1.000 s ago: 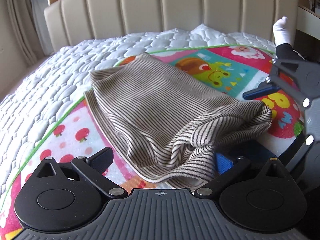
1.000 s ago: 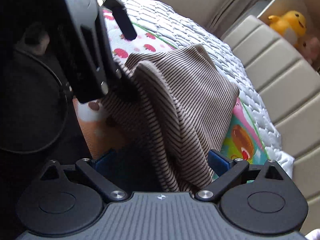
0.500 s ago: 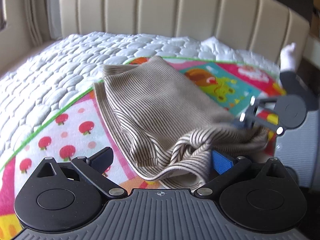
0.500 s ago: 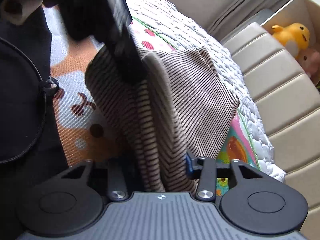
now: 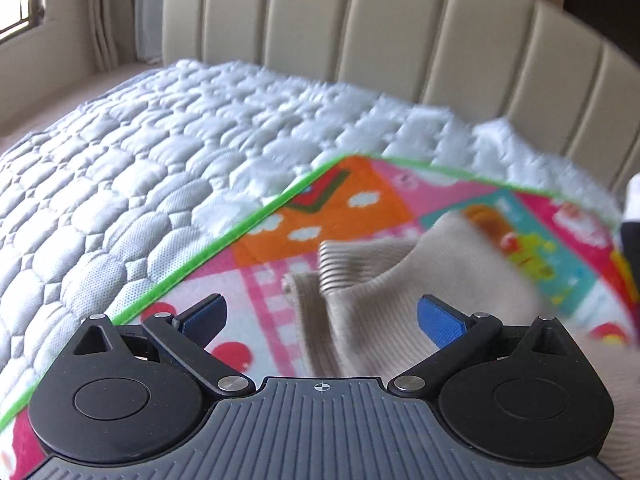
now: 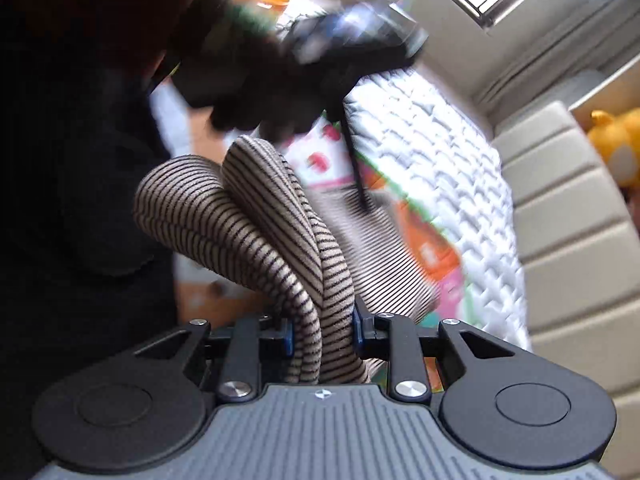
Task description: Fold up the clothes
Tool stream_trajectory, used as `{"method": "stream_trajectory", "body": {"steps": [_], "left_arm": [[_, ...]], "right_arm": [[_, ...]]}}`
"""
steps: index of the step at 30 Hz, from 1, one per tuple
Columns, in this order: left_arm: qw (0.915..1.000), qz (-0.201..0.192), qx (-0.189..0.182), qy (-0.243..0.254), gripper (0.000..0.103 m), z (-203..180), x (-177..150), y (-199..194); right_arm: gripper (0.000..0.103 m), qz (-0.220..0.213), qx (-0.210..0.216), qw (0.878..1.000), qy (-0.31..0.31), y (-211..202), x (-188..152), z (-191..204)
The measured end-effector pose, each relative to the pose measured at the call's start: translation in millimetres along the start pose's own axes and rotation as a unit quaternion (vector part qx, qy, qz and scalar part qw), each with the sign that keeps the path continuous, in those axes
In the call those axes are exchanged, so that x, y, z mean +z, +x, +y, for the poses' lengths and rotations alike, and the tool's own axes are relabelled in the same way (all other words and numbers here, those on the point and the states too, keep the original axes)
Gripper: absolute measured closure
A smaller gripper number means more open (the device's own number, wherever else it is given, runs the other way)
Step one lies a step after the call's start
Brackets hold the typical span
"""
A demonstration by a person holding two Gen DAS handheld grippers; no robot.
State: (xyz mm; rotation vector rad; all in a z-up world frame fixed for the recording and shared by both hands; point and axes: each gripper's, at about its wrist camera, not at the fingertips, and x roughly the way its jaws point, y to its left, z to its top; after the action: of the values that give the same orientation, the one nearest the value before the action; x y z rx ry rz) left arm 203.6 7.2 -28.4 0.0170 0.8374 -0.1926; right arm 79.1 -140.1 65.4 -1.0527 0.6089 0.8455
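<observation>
A beige garment with thin dark stripes [image 5: 404,296] lies bunched on the colourful play mat [image 5: 360,200], blurred by motion in the left wrist view. My left gripper [image 5: 322,318] is open, its blue pads wide apart, with the cloth lying between and below them. In the right wrist view the striped garment [image 6: 256,216] rises in thick folds from my right gripper [image 6: 322,336], which is shut on a bunch of it. The other gripper, a dark blurred shape [image 6: 320,68], hangs above the cloth in that view.
A white quilted mattress cover [image 5: 140,168] spreads left of the mat. The beige padded headboard [image 5: 380,40] stands behind. A yellow plush toy [image 6: 616,140] sits on a shelf at the right. A person's dark clothing [image 6: 72,200] fills the left of the right wrist view.
My right gripper closed on the striped garment and lifted it. My left gripper let go of the cloth, opened and swung left, so more mattress and mat now show.
</observation>
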Motion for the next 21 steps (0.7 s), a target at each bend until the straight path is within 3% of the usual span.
{"method": "stream_trajectory", "body": {"steps": [2,6,11,14,17,19,21], "left_arm": [[0.9999,0.010,-0.004,0.004,0.000,13,-8,10],[0.9981,-0.002,-0.017,-0.060,0.000,62,-17,7],[0.9791,-0.056,-0.064,-0.185,0.000,113,-12,-10],[0.9644,-0.081,-0.133,-0.214,0.000,119,-8,-15],[0.9572,-0.094,-0.196,-0.191,0.000,98,-4,-17],[0.9640,-0.105,-0.203,-0.136,0.000,71,-1,-19],[0.9730,-0.114,-0.184,-0.080,0.000,45,0,-19]], "right_arm": [[0.078,0.001,0.006,1.000,-0.001,16,14,-29],[0.071,0.011,0.019,1.000,-0.001,78,24,-74],[0.068,0.053,-0.001,0.998,0.030,158,18,-95],[0.064,0.047,-0.012,0.997,0.063,173,9,-93],[0.063,0.026,-0.011,0.995,0.099,169,1,-96],[0.063,0.014,-0.013,0.993,0.113,165,-5,-97],[0.060,-0.001,-0.019,0.991,0.134,152,-9,-101]]}}
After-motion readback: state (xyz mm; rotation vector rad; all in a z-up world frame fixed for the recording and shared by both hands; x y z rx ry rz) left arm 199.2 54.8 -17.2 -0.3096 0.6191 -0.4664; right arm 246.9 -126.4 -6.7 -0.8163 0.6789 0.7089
